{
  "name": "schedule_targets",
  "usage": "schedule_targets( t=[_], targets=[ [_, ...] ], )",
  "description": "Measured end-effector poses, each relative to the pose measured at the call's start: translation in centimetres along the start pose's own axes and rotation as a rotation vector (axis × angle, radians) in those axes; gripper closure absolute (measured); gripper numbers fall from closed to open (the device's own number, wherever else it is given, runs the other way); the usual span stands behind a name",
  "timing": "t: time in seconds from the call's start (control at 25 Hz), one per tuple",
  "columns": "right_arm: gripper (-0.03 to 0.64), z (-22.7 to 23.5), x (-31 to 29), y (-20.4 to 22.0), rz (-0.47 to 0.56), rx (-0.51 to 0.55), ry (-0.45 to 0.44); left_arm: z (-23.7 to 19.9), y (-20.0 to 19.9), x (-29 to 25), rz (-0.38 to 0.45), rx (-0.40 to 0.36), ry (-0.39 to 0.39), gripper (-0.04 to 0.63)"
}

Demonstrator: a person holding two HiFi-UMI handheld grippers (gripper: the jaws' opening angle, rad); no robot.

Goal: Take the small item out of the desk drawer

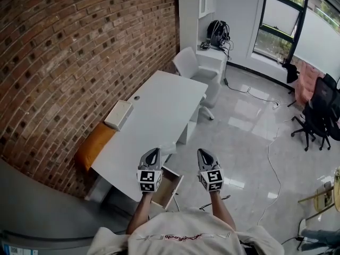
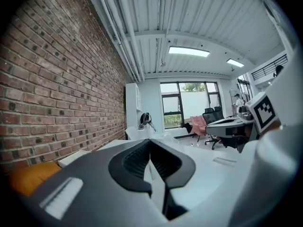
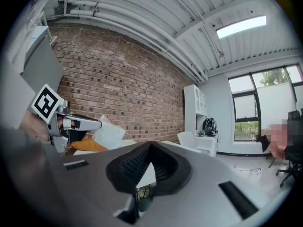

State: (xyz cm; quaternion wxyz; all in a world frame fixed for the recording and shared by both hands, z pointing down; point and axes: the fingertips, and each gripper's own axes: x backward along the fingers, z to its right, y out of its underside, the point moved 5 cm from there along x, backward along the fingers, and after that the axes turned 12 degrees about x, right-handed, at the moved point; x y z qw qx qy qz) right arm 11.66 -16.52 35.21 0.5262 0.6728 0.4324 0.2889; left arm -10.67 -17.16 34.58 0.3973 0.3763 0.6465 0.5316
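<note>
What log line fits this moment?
left gripper shut, empty | right gripper shut, empty | drawer open at desk end | item not visible

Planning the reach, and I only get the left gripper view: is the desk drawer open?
Observer: Yes. The head view shows the drawer pulled out under the white desk's near end, just below the left tongs.
Operator: Anything inside it?
Observer: Only its brown inside shows; I can make out no item there.
Operator: And the right tongs?
Observer: The right tongs are shut and empty, to the right of the drawer.
</note>
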Motion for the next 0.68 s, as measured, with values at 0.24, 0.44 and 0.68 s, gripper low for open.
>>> schedule_targets(
  t=[0.24, 0.44, 0.68],
  targets=[
    [0.606, -0.2, 0.4, 0.5, -0.020, -0.002, -0.011, 0.1, 0.7, 0.5, -0.017, 0.002, -0.007, 0.581],
    [0.606, -0.4, 0.7, 0.6, -0.032, 0.002, -0.014, 0.2, 0.9, 0.9, -0.019, -0.002, -0.006, 0.581],
    [0.606, -0.6, 1.1, 0.4, -0.028, 0.011, -0.017, 0.5, 0.7, 1.2, -0.012, -0.005, -0.006, 0.581]
  ],
)
